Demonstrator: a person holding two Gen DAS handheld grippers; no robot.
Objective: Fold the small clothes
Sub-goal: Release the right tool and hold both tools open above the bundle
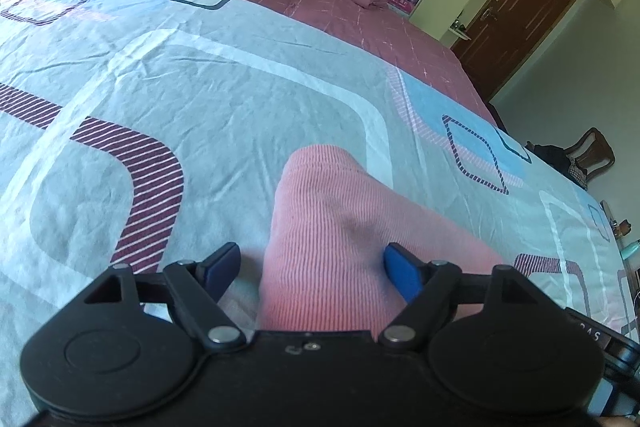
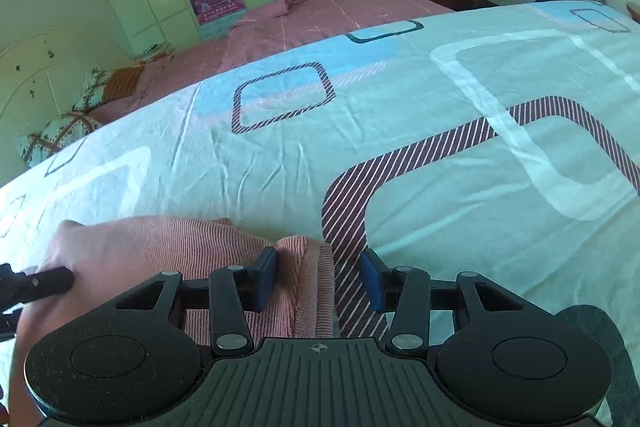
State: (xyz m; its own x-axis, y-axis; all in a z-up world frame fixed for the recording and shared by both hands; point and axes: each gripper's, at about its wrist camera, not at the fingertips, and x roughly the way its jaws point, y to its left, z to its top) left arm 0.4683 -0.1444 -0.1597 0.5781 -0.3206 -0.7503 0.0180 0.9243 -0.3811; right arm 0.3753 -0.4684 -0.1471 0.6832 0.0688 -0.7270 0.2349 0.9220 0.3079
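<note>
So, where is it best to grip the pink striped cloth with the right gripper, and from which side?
Probably the bunched, folded edge of the pink striped cloth, coming from above. There it rises in thick ridges off the bedsheet, so the open right gripper could close across a ridge; elsewhere it lies flat.

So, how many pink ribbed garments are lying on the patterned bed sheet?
1. The pink ribbed knit garment lies on the pale patterned cotton bed sheet, between the left gripper's open jaws; its bunched edge sits between the right gripper's. More may be hidden out of frame.

Open bedsheet (image 2: 440, 147) beyond pink garment (image 1: 320, 247)
</note>
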